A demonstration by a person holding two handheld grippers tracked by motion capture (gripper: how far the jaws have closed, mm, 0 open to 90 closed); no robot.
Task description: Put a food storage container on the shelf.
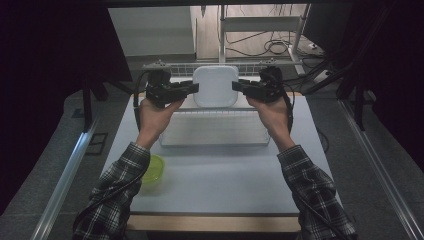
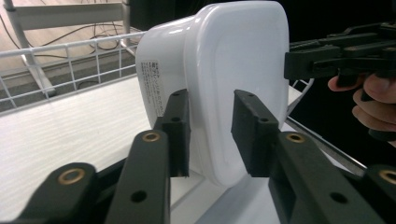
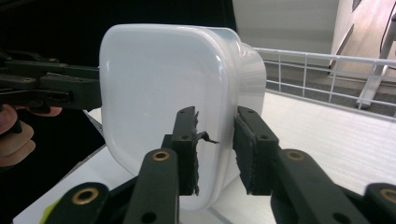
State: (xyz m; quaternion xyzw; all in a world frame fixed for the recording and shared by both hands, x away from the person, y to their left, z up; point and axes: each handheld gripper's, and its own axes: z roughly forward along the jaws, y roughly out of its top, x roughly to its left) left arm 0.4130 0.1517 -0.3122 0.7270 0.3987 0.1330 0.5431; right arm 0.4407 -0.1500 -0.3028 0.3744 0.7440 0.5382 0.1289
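Your left tongs (image 1: 196, 88) and right tongs (image 1: 235, 86) sit loose around the white tub (image 1: 215, 85) between them — letting it stand on edge

sleeves (image 1: 120, 185): black-and-white plaid flannel, buttoned cuffs | grippers: left gripper (image 1: 192, 88), right gripper (image 1: 237, 86), matte black jaws, brass-ringed pivots, black trailing cables

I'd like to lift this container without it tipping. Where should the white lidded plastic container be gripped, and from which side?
Grip the white lidded plastic container at its lid rim, on two opposite edges, coming in level from its left and right. It stands on edge with the flat lid facing the person, so the protruding rim gives thin, parallel faces that fingers can straddle, as both grippers do now.
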